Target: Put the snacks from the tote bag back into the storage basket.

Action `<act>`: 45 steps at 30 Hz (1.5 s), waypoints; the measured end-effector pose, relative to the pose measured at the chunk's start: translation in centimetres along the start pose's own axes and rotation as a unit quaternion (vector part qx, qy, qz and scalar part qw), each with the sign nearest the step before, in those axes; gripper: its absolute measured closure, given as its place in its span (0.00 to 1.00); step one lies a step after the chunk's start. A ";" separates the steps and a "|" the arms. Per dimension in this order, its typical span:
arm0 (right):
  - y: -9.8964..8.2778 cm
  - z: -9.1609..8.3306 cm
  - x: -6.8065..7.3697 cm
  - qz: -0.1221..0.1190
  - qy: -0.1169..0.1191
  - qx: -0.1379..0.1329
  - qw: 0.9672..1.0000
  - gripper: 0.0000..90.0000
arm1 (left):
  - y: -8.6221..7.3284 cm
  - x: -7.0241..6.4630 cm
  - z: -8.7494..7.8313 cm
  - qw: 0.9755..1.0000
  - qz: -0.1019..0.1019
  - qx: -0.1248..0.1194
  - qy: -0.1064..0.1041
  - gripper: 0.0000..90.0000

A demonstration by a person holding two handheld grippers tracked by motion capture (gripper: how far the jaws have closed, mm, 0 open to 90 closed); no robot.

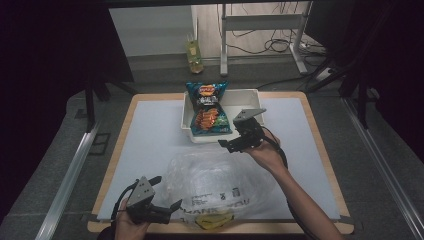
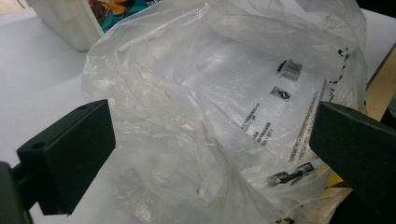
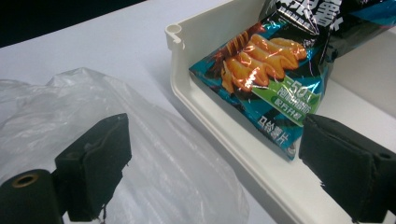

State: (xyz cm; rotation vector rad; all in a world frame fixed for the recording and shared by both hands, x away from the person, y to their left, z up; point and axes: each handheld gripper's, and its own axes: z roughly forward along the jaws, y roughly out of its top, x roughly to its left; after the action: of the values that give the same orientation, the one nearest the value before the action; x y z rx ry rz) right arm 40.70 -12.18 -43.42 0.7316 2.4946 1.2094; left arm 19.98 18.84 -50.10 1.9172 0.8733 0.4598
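A white tray (image 1: 250,98) at the back middle of the table holds two chip bags: a blue one (image 1: 206,91) leaning on its far wall and a teal one with orange chips (image 1: 210,121) lying in front. A crumpled clear plastic bag (image 1: 220,185) lies on the white mat nearer me. My right gripper (image 1: 230,137) hovers open at the tray's near right corner; its jaws (image 3: 215,144) straddle the tray rim (image 3: 224,121), with the teal bag (image 3: 266,79) just ahead. My left gripper (image 1: 167,192) is open at the front left, its jaws (image 2: 212,126) facing the plastic bag (image 2: 210,93).
Something yellow (image 1: 212,222) lies under the plastic bag at the table's front edge. A bottle (image 1: 195,55) stands on the floor beyond the table, near desk legs and cables. The white mat (image 1: 150,140) is bare left of the tray.
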 end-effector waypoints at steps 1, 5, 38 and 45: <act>-0.1 -0.2 0.1 0.000 0.001 0.000 1.000 0.09 | 0.0 0.0 0.0 1.000 0.001 0.001 0.001 0.00; -0.5 -0.8 0.3 -0.005 0.000 0.003 1.000 0.08 | 0.0 0.0 0.0 1.000 0.005 0.002 0.003 0.00; -4.3 -6.9 3.3 -0.017 -0.009 -0.013 1.000 0.05 | 0.0 0.6 -0.3 1.000 -0.016 0.002 0.009 0.00; -5.6 -7.8 3.8 -0.007 -0.016 -0.025 1.000 0.04 | 0.0 0.3 -0.2 1.000 -0.004 0.000 0.004 0.00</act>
State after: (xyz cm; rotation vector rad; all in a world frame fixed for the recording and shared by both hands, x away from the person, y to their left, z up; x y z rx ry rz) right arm 32.28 -18.11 -43.19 0.7139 2.4304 1.2393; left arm 20.07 19.23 -50.04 1.9125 0.8848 0.4638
